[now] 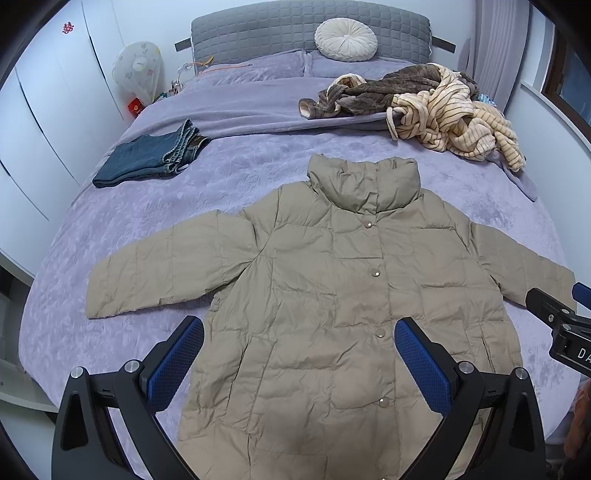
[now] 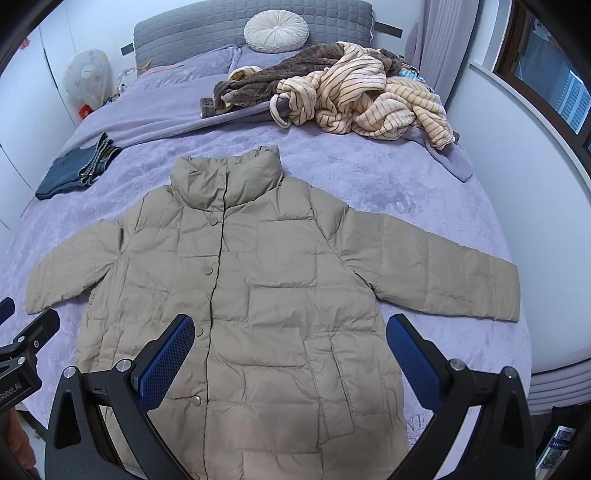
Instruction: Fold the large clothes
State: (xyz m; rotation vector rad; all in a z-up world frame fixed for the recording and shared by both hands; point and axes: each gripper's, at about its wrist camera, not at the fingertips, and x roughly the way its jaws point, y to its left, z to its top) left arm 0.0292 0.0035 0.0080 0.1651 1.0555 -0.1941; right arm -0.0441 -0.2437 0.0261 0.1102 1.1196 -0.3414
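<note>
The tan jacket [image 1: 332, 295] lay flat mid-bed [image 1: 110, 240], collar toward the headboard, sleeves out sideways, and both the left gripper [image 1: 299, 365] and right gripper [image 2: 290, 362] hovered wide open above its hem, each nearest its own sleeve.

two wrist views, both looking along the bed from its foot end toward the headboard.

left wrist view sits above the lower left front of the jacket [image 1: 332, 288], angled down and forward, its own left gripper [image 1: 299, 365] fingers framing the bottom of the frame; the right gripper [image 1: 565, 321] enters at the right edge. right wrist view sits above the jacket's lower right front, same heading, right gripper [image 2: 290, 363] in its foreground, the left gripper [image 2: 22, 343] at its left edge. both are near the jacket. shared: the whole jacket, folded jeans [image 1: 147, 157], clothes pile [image 1: 424, 107], round cushion [image 1: 345, 39], headboard [image 1: 258, 33].
</note>
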